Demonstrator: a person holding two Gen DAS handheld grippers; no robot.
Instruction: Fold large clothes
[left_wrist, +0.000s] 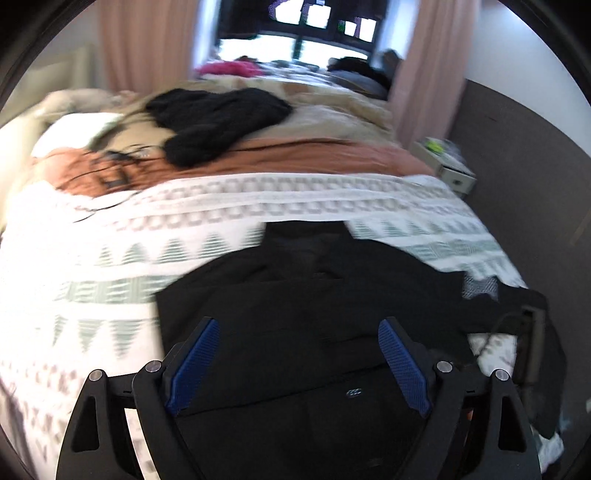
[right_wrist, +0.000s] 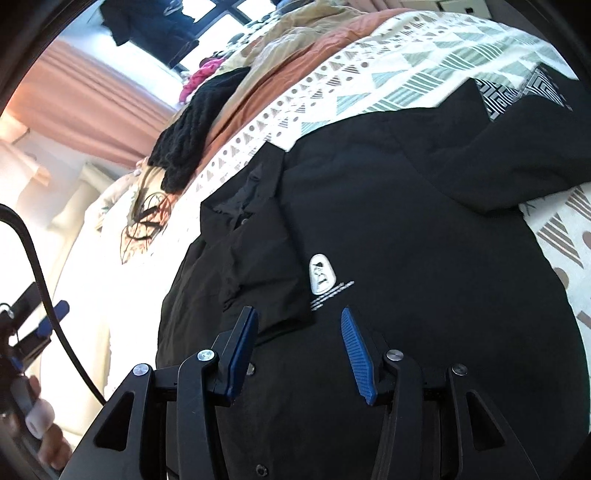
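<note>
We judge the black jacket (right_wrist: 388, 206) soft, light and a little slick, so it will sag and slide unless we pinch a doubled edge such as the front placket or the hem. It lies spread on the patterned bedspread (right_wrist: 424, 62), directly beneath and ahead of both tools. Our left gripper (left_wrist: 298, 328) hangs wide apart, nothing between its pads. Our right gripper (right_wrist: 299, 317) stands partly apart just above the fabric, short of the white chest logo (right_wrist: 321, 277), gripping nothing.

Bright window (left_wrist: 295, 44), pink curtains (left_wrist: 144, 44), grey wall (left_wrist: 524, 155).
</note>
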